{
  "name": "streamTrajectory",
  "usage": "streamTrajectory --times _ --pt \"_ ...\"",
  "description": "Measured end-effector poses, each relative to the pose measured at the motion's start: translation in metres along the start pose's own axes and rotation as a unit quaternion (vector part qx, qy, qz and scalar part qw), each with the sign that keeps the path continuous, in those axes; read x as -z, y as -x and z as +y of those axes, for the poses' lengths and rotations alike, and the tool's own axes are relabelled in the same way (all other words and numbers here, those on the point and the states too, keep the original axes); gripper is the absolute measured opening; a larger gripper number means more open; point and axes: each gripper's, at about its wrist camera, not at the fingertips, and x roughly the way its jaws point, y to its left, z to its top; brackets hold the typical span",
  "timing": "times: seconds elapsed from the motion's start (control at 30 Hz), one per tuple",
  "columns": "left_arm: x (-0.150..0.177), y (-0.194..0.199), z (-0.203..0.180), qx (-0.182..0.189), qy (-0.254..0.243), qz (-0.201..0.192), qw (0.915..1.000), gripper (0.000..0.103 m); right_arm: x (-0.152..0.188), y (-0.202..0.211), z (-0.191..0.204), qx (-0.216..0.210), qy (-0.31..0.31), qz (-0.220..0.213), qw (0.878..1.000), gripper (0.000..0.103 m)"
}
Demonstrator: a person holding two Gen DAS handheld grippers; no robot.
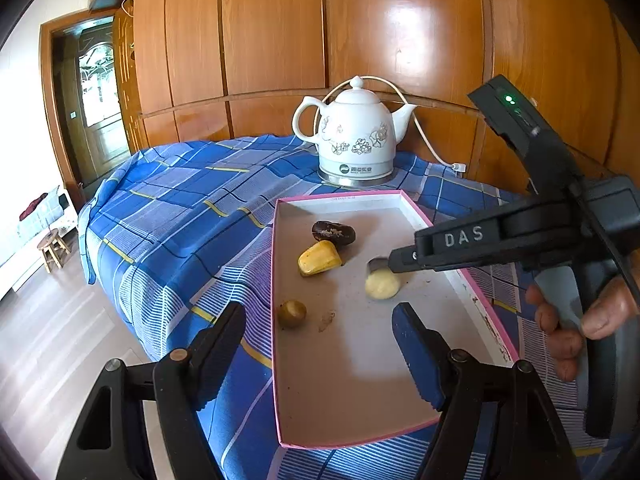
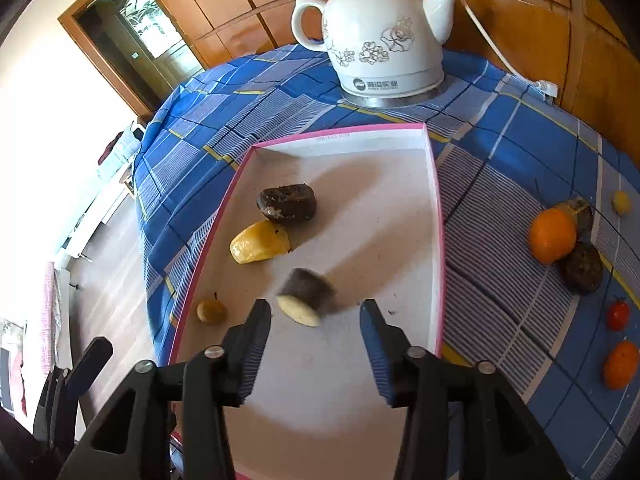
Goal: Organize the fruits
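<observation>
Bright daylight from nine o'clock; glare on glossy wooden wall panels [image 1: 412, 20]; fisheye-curved edges; blurred dark-skinned cut fruit [image 2: 306, 296].

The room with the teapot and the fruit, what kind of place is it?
Most likely a room in someone's home: a flowered electric kettle on a checked blue tablecloth, wooden wall panels, and a door beyond.

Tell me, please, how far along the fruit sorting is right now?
Partly done. Four pieces lie in the pink-rimmed tray, including a dark fruit and the cut piece below the open right gripper. Nothing is held; the left gripper is open too. Left on the cloth: a large orange, a small tomato and others.
</observation>
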Motion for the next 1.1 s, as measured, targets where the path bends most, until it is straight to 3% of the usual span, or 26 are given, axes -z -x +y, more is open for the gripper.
streamTrajectory --times 0.47,1.1 --pt "0.000 0.008 -0.019 0.017 -0.026 -0.008 0.9995 0.076 0.011 0.041 -0.009 0.026 0.012 -0.041 0.999 0.048" --pt "0.002 0.015 -0.041 0.028 -0.058 -0.012 0.9978 0.076 0.022 0.064 -0.023 0.062 0.027 -0.064 0.996 0.048"
